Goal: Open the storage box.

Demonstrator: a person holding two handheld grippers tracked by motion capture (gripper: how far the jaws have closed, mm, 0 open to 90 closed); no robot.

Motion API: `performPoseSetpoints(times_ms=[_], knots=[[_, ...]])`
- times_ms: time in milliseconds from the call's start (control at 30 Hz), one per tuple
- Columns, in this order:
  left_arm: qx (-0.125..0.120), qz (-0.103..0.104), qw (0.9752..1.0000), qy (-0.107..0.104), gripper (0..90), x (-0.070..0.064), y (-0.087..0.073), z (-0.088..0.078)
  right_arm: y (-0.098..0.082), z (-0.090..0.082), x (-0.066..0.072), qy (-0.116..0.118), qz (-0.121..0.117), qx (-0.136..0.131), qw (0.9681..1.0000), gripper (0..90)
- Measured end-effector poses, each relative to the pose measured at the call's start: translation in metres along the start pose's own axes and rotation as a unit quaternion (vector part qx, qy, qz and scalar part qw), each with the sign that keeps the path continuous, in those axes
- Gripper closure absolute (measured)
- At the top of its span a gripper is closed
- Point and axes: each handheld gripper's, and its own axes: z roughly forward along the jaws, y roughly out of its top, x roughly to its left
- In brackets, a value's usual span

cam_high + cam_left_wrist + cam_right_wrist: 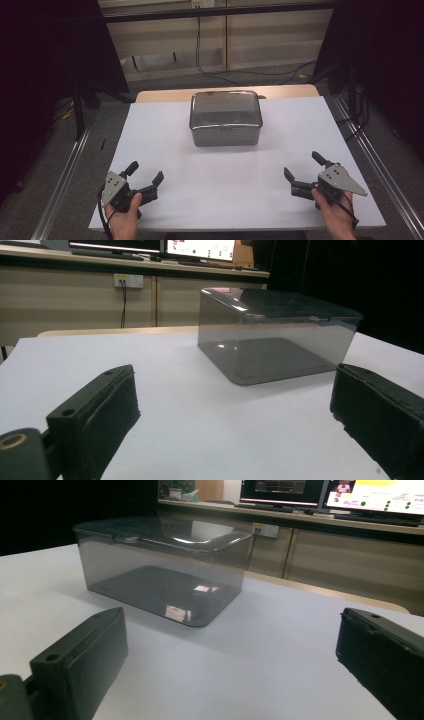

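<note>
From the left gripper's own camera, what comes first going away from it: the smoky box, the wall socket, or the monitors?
1. Smoky transparent plastic box, on the white table, right of centre.
2. White wall socket, on the beige cabinet, upper left.
3. Lit monitors, on the counter at the top.

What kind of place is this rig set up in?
Probably a lab or office workspace: monitors on a back counter, a wall socket with cables, dark curtains, and a white-covered table holding a smoky plastic box.

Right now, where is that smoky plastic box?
In the high view the box sits at the far middle of the white table, ahead of both open grippers and touching neither.
</note>
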Motion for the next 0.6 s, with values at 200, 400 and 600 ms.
performPoseSetpoints(times_ms=[200,400,600], knots=[[0.009,0.002,1.0000,-0.005,5.6,-0.001,-0.001,0.001,0.002,0.004,0.005,0.005,0.003,-0.001,1.0000,0.0],[0.006,0.000,1.0000,-0.004,5.6,-0.001,0.000,0.001,0.003,0.013,0.009,0.014,0.011,0.002,0.9998,0.0],[0.007,-0.001,1.0000,-0.007,5.6,-0.002,0.000,0.000,0.005,0.023,0.016,0.025,0.016,0.003,0.9996,0.0]])
